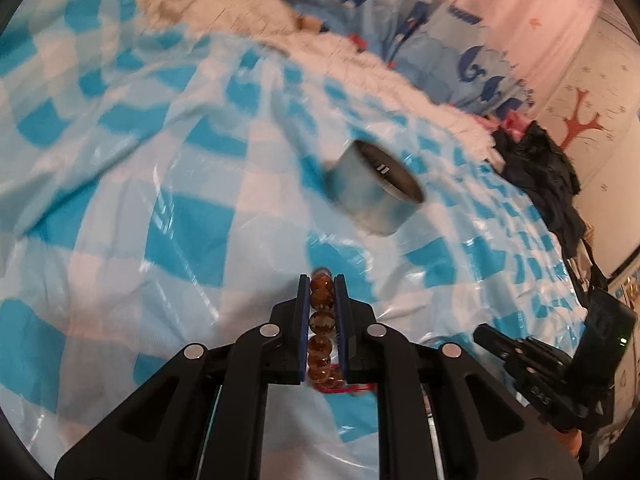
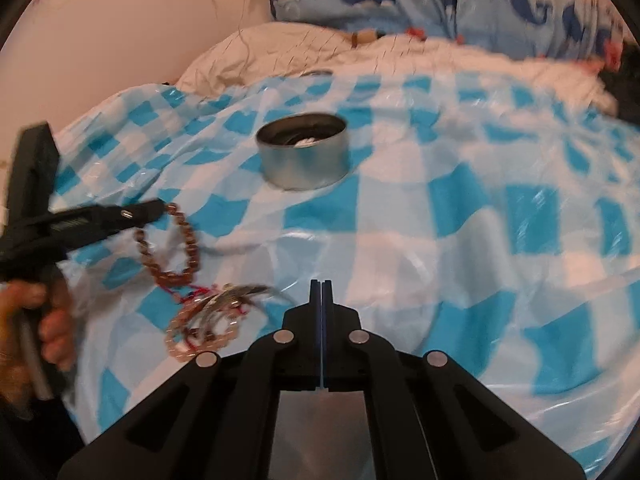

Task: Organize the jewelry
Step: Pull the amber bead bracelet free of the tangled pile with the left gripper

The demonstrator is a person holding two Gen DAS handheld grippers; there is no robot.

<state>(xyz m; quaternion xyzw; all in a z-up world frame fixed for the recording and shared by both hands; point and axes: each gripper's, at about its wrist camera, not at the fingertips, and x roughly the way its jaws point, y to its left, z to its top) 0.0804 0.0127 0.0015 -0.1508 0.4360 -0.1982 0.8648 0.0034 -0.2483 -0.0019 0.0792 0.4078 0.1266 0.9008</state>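
Brown bead bracelet (image 1: 322, 320) hanging pinched between left gripper (image 1: 323, 280) fingers, lifted off blue-white checked plastic sheet (image 2: 400, 220). Trailing red cord (image 2: 196, 292) down to pale bead bracelet (image 2: 200, 332) lying on sheet. Sitting beyond: 1 round metal tin (image 2: 302, 160), open. Hovering nearby, right gripper (image 2: 321, 284), fingers pressed together, gripping nothing.

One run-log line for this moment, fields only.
left gripper: shut on brown bead bracelet | right gripper: shut, empty | round tin: open, upright on checkered sheet | other jewelry: on sheet
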